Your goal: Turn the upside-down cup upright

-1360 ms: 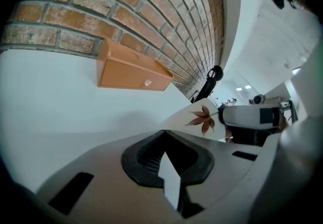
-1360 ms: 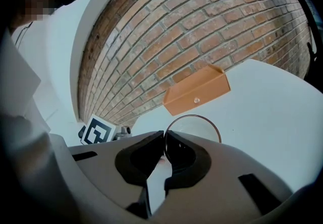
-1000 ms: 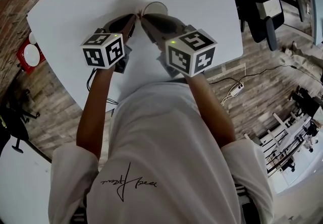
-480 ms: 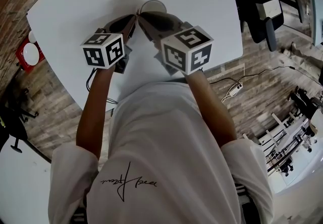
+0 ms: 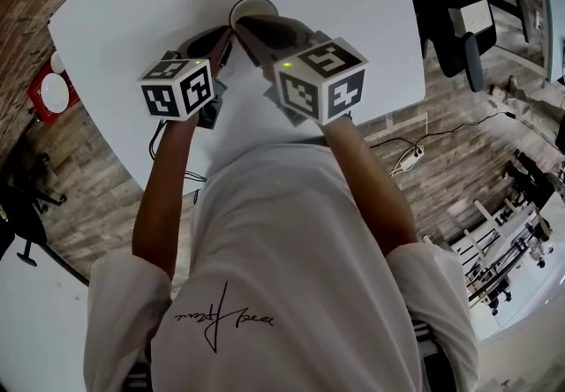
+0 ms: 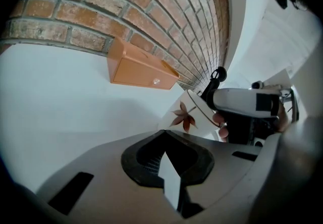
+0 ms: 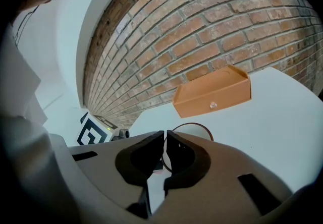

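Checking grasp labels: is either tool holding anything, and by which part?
Right tool grips the tilted cup by its rim; left tool is shut on nothing.

The only writing is a dark, signature-like script on the person's white shirt (image 5: 225,320), well behind both claws, and its letters cannot be made out. The right cube (image 5: 322,81) behind the right claw (image 5: 240,24) and the left cube (image 5: 179,88) behind the left claw (image 5: 228,37) carry black-and-white square markers. The top marker on the right cube resembles a 5. The cup (image 6: 194,112) in the right claw bears a red leaf print.
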Demonstrator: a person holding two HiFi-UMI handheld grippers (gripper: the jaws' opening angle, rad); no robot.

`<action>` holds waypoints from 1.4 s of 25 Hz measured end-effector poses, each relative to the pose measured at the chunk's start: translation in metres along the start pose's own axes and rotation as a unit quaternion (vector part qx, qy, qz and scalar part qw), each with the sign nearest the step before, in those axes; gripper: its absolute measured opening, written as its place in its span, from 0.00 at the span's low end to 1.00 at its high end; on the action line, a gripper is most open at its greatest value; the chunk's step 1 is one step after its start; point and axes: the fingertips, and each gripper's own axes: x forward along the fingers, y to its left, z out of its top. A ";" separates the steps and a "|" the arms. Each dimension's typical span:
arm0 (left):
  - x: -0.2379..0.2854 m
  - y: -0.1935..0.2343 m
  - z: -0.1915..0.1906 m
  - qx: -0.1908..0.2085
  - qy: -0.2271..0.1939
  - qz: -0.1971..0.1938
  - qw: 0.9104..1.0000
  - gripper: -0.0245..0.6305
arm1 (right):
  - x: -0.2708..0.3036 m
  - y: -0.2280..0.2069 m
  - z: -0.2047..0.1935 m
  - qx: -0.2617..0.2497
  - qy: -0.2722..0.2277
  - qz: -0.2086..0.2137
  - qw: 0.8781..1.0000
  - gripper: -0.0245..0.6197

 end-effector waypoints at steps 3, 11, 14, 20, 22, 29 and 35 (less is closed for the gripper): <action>-0.002 -0.001 0.002 0.002 -0.003 -0.001 1.000 0.05 | 0.002 0.000 0.001 -0.004 0.002 0.000 1.000 0.07; -0.006 -0.008 0.001 0.005 -0.007 0.000 1.000 0.05 | -0.003 0.001 0.002 -0.004 -0.003 -0.003 1.000 0.07; -0.008 -0.010 0.001 0.013 -0.006 0.001 1.000 0.05 | -0.005 0.000 0.004 0.001 -0.012 -0.009 1.000 0.07; -0.012 -0.016 -0.002 0.010 -0.007 -0.003 1.000 0.05 | -0.010 -0.001 0.006 0.000 -0.014 -0.008 1.000 0.07; -0.014 -0.017 -0.003 0.011 -0.007 -0.004 1.000 0.05 | -0.012 0.000 0.006 -0.002 -0.015 -0.007 1.000 0.07; -0.023 -0.025 -0.002 0.014 -0.011 -0.009 1.000 0.05 | -0.024 -0.002 0.005 -0.007 -0.019 -0.011 1.000 0.07; -0.028 -0.034 -0.001 0.019 -0.015 -0.014 1.000 0.05 | -0.037 0.000 0.003 -0.019 -0.015 -0.006 1.000 0.07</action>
